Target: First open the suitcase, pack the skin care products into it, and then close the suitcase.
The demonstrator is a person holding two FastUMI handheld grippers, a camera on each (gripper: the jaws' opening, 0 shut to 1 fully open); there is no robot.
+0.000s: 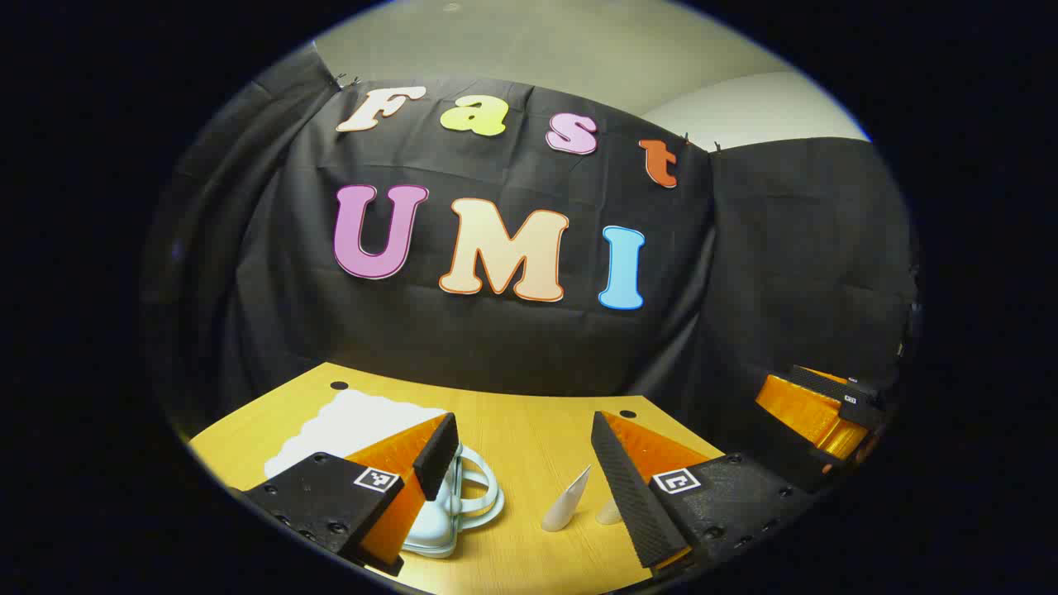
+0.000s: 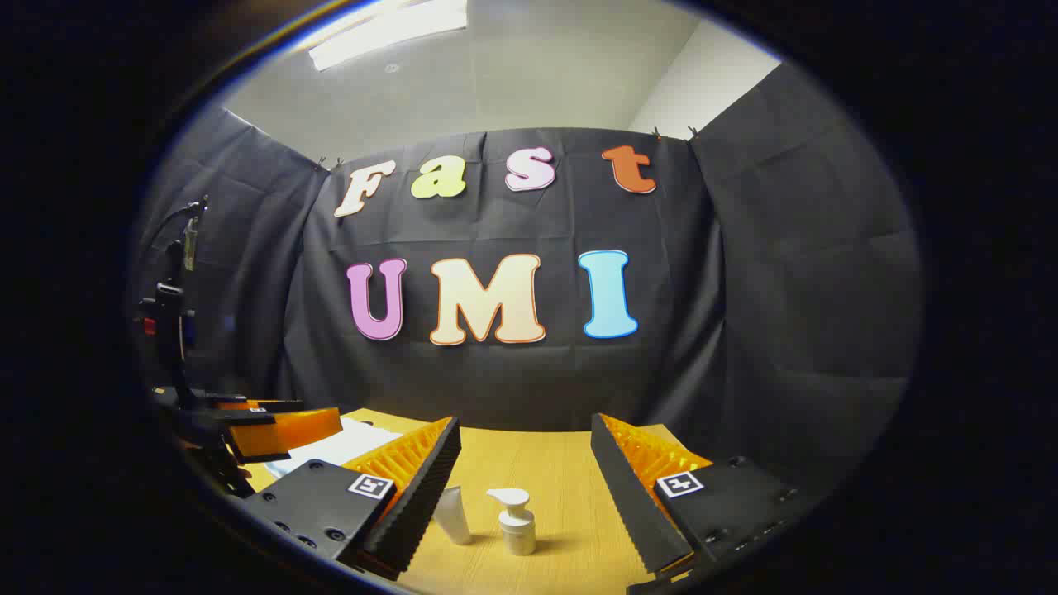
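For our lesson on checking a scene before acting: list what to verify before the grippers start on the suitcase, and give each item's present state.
1. Left gripper open and holding nothing: ok.
2. Right gripper open and holding nothing: ok.
3. Pale blue hard-shell suitcase with looped handle lies on the yellow wooden table by the left gripper: ok; whether it is latched: cannot tell.
4. White pump bottle stands upright ahead of the right gripper: ok.
5. White squeeze tube stands beside the pump bottle, apart from it: ok.
6. Skin care products already packed: not ok, both are on the table.
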